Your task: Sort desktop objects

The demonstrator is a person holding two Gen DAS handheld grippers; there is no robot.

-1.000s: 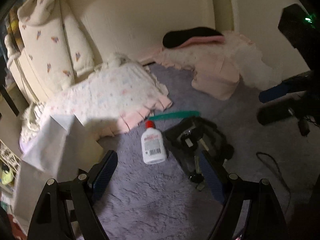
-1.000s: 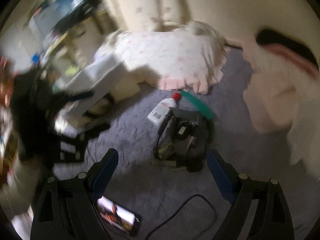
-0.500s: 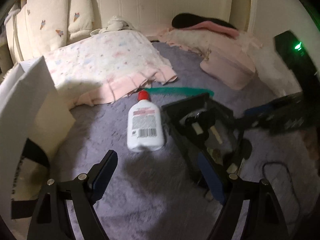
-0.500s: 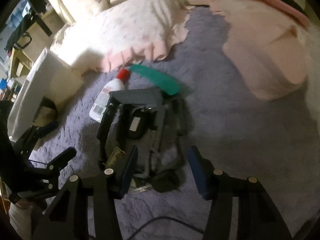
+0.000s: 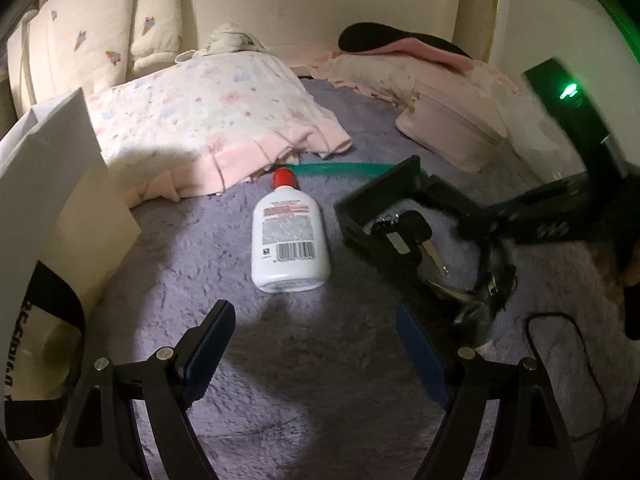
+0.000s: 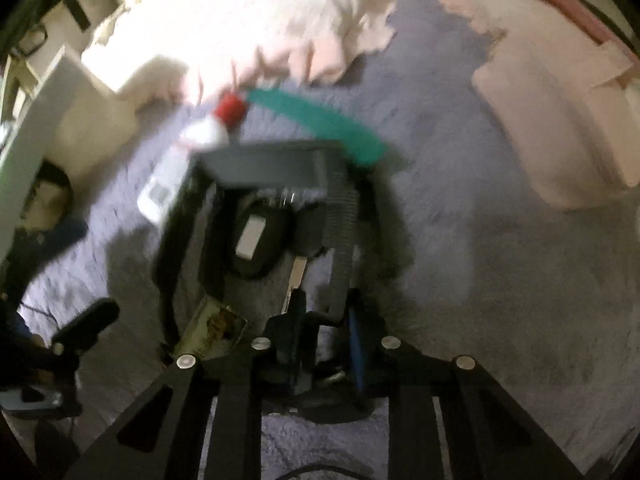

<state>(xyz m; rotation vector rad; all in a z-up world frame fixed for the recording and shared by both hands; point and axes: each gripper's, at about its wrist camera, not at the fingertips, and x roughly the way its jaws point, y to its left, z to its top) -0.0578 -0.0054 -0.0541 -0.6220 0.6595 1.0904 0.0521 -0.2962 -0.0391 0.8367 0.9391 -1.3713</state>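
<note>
Purple plush rug (image 5: 320,360): white lotion bottle (image 5: 289,241) lies mid-rug, light, slick; take by flat sides. Left gripper (image 5: 316,344) wide open, empty. Right gripper (image 6: 326,320) closing on black organizer tray (image 6: 276,168) near-edge wall; rigid, likely tippy.

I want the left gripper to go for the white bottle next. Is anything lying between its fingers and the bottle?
Nothing visible does. From the left wrist view, the left gripper stands open with only bare purple rug between its fingers and the white bottle. The black organizer lies to the bottle's right, beside that path rather than across it.

Right gripper (image 6: 326,344) jaws closing around the near edge of the black organiser (image 6: 272,168) on purple carpet (image 6: 480,280)
</note>
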